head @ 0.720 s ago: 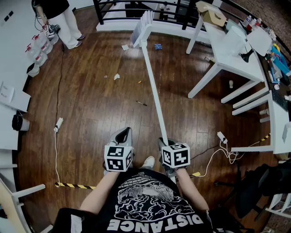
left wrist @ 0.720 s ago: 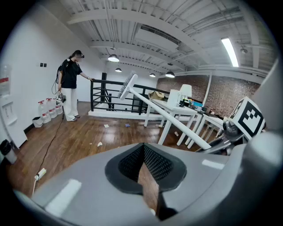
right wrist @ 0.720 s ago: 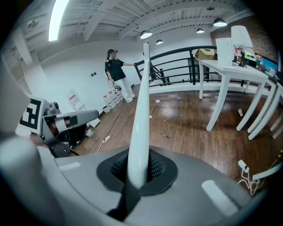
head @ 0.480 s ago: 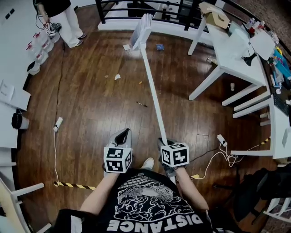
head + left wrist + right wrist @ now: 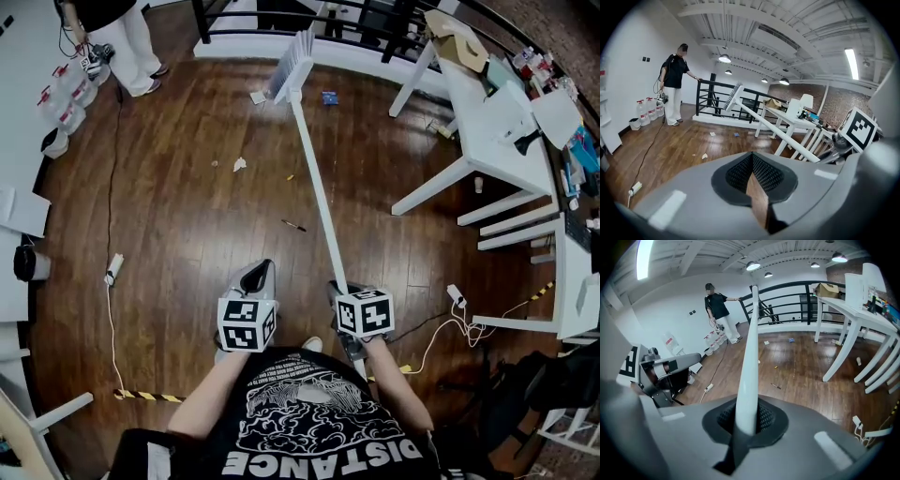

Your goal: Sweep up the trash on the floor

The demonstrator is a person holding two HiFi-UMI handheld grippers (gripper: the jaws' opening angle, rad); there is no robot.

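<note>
Right gripper [image 5: 339, 291] [image 5: 745, 420] is clamped on the broom [image 5: 314, 187] [image 5: 750, 343], low on its white handle. The handle slants away from me, and the brush head [image 5: 291, 58] [image 5: 733, 96] is held up off the floor, out by the black railing [image 5: 244, 19]. My left gripper [image 5: 258, 277] [image 5: 752, 180] holds nothing, its jaws drawn together with only a sliver of floor showing between them.

Trash lies scattered on the wood floor [image 5: 187, 216] ahead:
- a crumpled paper [image 5: 240, 163]
- a white scrap [image 5: 258, 97]
- a blue bit [image 5: 328, 97]
- a thin stick [image 5: 293, 225]

White tables [image 5: 487, 122] stand to my right. A person [image 5: 117, 37] stands far left.
</note>
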